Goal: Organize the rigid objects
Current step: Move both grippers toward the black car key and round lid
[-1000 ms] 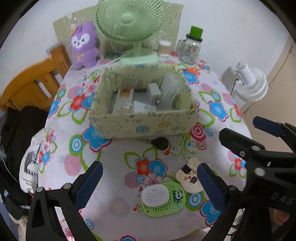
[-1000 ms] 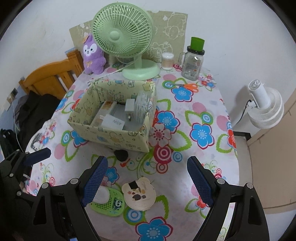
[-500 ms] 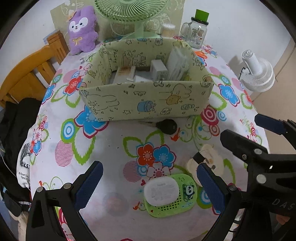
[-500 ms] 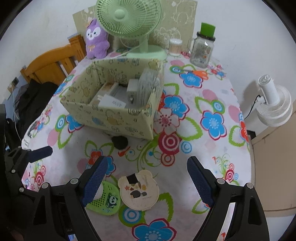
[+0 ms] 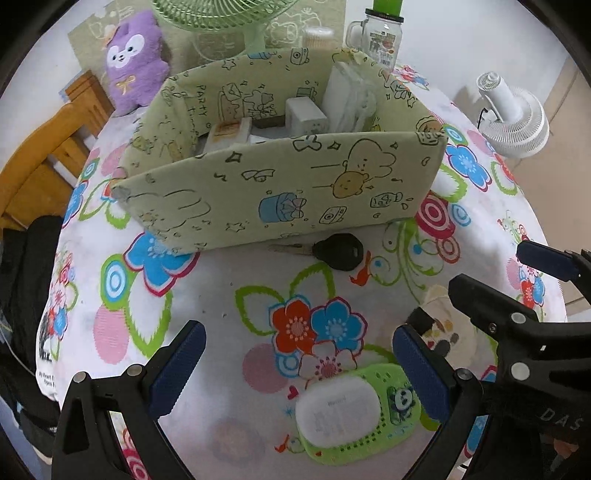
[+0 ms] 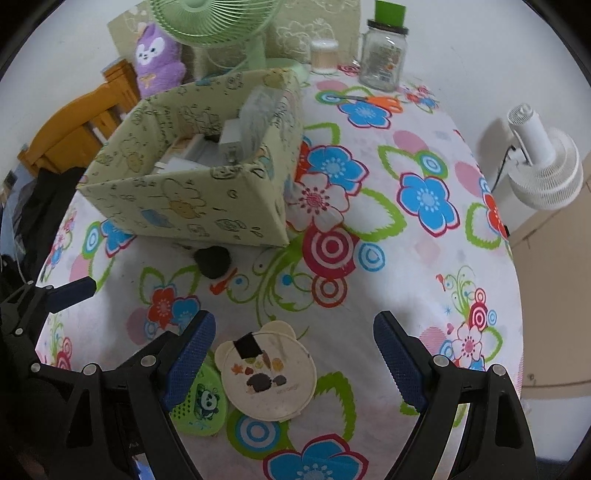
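Note:
A pale green cartoon-print fabric box (image 5: 280,192) (image 6: 192,206) stands mid-table and holds a white charger block (image 5: 306,117), white packets and small boxes. A black car key (image 5: 334,252) (image 6: 213,260) lies just in front of it. A green perforated case with a white oval lid (image 5: 356,411) and a cream bear-shaped disc (image 6: 267,376) (image 5: 441,325) lie near the front edge. My left gripper (image 5: 299,373) is open and empty over the green case. My right gripper (image 6: 293,360) is open and empty over the bear disc.
The round table has a flowered cloth (image 6: 424,192). At the back stand a green fan (image 6: 218,22), a purple plush (image 5: 135,61), a glass jar with a green lid (image 6: 384,55) and orange scissors (image 6: 373,99). A wooden chair (image 5: 40,162) is at left, a white fan (image 6: 543,166) at right.
Both grippers have moved forward and lower towards the table, so the box, key and near objects look larger. Both stay open and empty.

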`<state>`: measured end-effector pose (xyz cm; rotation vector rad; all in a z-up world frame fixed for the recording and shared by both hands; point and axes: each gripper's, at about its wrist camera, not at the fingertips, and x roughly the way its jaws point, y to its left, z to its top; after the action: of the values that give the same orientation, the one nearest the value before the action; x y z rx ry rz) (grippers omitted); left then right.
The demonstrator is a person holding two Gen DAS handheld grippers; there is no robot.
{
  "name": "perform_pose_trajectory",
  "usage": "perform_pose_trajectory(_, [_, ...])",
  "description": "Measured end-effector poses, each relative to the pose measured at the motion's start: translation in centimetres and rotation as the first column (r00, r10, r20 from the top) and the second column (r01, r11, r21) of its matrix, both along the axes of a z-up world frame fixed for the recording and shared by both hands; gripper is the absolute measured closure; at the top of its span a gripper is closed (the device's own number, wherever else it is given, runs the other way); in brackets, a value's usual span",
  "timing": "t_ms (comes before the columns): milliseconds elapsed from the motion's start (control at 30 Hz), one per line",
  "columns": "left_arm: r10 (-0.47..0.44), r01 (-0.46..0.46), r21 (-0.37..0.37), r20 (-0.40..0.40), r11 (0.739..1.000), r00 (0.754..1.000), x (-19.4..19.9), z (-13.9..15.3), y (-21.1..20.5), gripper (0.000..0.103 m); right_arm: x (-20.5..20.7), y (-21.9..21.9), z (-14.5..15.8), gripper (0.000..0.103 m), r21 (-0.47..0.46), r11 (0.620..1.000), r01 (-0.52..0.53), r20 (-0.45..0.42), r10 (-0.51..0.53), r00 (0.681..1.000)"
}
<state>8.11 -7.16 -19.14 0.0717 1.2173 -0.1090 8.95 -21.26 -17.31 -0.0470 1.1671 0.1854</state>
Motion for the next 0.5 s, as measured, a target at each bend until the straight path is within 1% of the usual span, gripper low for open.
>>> perform_pose_trajectory(233, [-0.042, 0.042, -0.002, 0.012, 0.999, 0.999, 1.8, -1.3, -0.7, 0.002, 0.6, -0.6, -0.7, 0.013, -0.013, 0.998, 0.069, 0.001, -0.069, 0.998])
perform_pose_trajectory(500, [-0.036, 0.037, -0.017, 0.016, 0.999, 0.999, 3.2, -2.6, -1.3, 0.003, 1.5, -1.1, -1.3, 0.013, -0.033, 0.994, 0.105, 0.011, -0.105, 0.994])
